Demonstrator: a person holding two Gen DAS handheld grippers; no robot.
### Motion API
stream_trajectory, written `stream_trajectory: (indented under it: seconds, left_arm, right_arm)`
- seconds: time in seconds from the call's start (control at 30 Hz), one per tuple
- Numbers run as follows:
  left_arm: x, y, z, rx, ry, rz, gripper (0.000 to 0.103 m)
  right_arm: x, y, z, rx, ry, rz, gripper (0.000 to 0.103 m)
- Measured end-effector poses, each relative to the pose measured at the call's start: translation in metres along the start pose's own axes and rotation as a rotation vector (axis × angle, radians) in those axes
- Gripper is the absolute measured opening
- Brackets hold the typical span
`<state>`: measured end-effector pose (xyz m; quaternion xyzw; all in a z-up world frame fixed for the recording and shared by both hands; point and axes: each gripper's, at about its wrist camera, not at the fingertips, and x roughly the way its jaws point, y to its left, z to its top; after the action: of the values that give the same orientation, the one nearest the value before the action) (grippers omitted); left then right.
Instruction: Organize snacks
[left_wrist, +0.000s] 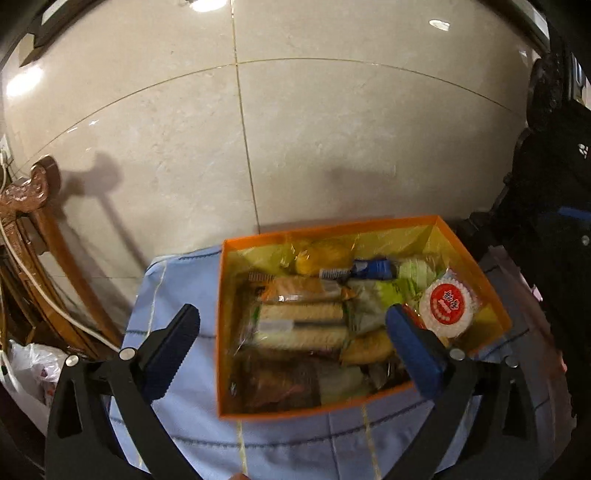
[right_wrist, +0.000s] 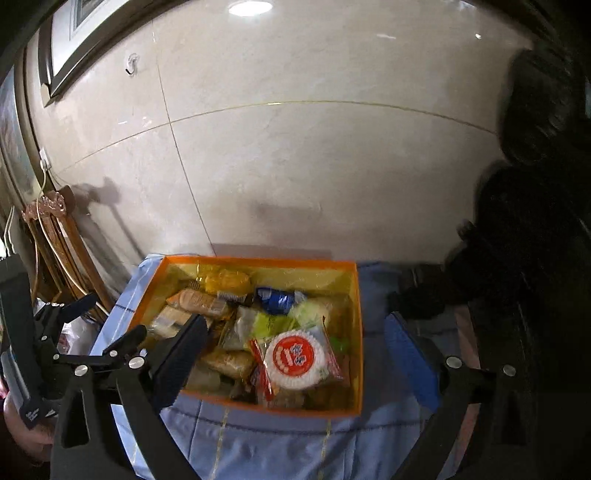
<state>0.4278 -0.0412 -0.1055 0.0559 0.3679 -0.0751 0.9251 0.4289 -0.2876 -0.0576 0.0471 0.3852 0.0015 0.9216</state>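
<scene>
Two open claws, left claw (left_wrist: 291, 350), right claw (right_wrist: 295, 354), one orange box (left_wrist: 369, 225), one round cake (left_wrist: 448, 309)

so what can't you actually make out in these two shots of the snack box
- Print on the round white snack with the red label: too small and blurred in both views.
- Snacks at the bottom of the orange box: buried under other packets and dark, left wrist view.
- Right side of the cloth-covered surface: lost in blurred dark shapes, right wrist view.
- Left claw partly covers packets; right claw likewise. Both open, holding nothing.
</scene>
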Motion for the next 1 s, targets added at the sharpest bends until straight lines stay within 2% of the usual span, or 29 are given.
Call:
stream_trajectory:
  seconds: [0.17,0.23,0.33,0.43,0.6,0.77,0.9,1.0]
  left_arm:
    - [-0.043,-0.007,-0.027,0.007,-0.009,-0.05,0.099]
    - [-0.061,-0.012,-0.04,0.033,-0.017,-0.054,0.099]
    - [-0.094,-0.02,-0.065,0.045,-0.021,-0.102,0.099]
    - [-0.116,-0.023,-0.081,0.042,-0.005,-0.1,0.099]
    - [-0.167,-0.028,-0.107,0.055,-0.036,-0.02,0.099]
    - [-0.22,-0.025,-0.128,-0.023,-0.056,0.035,0.099]
    - [-0.255,-0.028,-0.15,-0.089,-0.043,0.071,0.099]
    - [-0.278,-0.038,-0.17,-0.095,-0.035,0.101,0.099]
  right_arm:
    - [-0.043,0.008,-0.044,0.05,-0.004,0.014,0.098]
    - [-0.06,0.014,-0.064,0.047,-0.004,0.021,0.098]
    - [-0.087,0.023,-0.096,0.026,-0.005,0.021,0.098]
    - [-0.114,0.028,-0.128,0.027,0.0,0.035,0.098]
    - [-0.155,0.032,-0.166,0.022,-0.004,0.086,0.098]
    - [-0.203,0.043,-0.192,-0.074,-0.062,0.129,0.098]
    - [-0.229,0.05,-0.213,-0.116,-0.069,0.139,0.098]
    - [-0.243,0.053,-0.232,-0.135,-0.065,0.134,0.099]
